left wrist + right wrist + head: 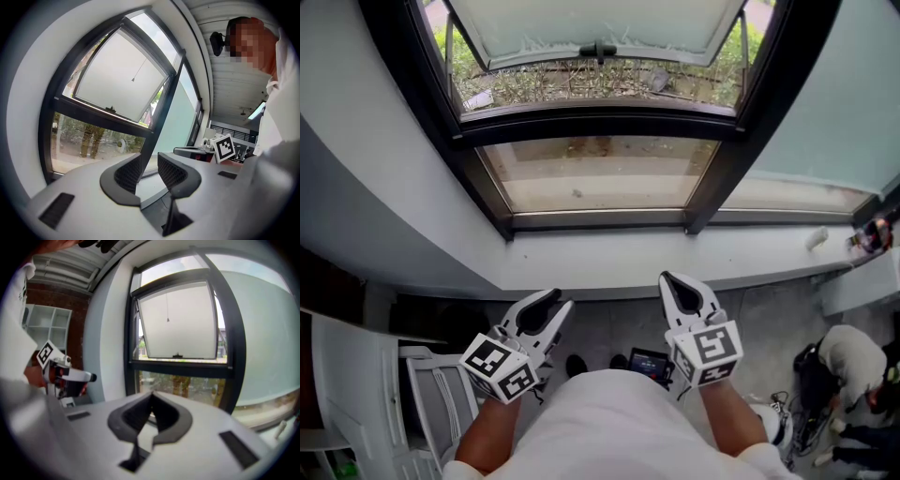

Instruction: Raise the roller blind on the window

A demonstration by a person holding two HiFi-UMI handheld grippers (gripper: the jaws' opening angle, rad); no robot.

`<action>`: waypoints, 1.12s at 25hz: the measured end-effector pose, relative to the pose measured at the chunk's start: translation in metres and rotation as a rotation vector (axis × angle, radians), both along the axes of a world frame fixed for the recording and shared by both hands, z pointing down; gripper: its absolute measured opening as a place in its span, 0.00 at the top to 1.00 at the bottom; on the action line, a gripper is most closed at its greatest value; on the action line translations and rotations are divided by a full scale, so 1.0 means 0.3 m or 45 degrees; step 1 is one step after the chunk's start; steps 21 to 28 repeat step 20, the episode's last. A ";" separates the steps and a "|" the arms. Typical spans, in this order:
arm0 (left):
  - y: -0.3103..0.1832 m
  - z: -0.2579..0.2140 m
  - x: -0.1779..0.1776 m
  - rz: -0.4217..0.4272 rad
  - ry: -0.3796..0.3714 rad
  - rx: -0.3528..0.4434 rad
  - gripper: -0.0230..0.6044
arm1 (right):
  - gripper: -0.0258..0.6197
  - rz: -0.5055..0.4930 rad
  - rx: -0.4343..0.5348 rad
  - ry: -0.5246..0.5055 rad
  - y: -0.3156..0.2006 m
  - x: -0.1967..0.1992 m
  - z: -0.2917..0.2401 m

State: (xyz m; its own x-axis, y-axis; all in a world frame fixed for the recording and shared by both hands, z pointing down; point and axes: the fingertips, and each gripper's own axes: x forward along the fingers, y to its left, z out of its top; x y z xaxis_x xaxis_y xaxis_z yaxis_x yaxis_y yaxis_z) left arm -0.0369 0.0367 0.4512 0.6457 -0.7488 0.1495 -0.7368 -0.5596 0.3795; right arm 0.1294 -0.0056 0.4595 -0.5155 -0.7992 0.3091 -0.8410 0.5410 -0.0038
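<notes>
Across the upper right, the pale roller blind [839,103] covers one side of the dark-framed window [600,127], above the white sill [675,258]. My left gripper [555,302] has its jaws apart and empty; my right gripper [670,279] has them together.

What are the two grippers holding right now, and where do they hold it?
Nothing. The left gripper has its jaws apart with only air between them, and the right gripper has its jaws shut together on nothing.

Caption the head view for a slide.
Left gripper open, right gripper shut, both empty, held low before a black-framed window with its upper pane tilted open.
</notes>
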 end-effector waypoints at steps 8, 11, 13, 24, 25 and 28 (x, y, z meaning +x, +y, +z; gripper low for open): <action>0.008 -0.008 0.012 0.009 -0.004 0.003 0.77 | 0.93 -0.004 0.013 0.008 0.002 -0.006 -0.011; 0.011 -0.007 0.020 0.017 -0.005 -0.001 0.77 | 0.93 -0.006 0.015 0.008 0.004 -0.011 -0.015; 0.013 -0.009 0.029 0.024 -0.006 -0.001 0.77 | 0.93 -0.008 0.017 0.011 0.004 -0.010 -0.018; -0.015 -0.027 0.053 0.039 -0.012 0.036 0.77 | 0.93 -0.009 0.075 0.017 -0.036 -0.006 -0.052; -0.015 -0.027 0.053 0.039 -0.012 0.036 0.77 | 0.93 -0.009 0.075 0.017 -0.036 -0.006 -0.052; -0.015 -0.027 0.053 0.039 -0.012 0.036 0.77 | 0.93 -0.009 0.075 0.017 -0.036 -0.006 -0.052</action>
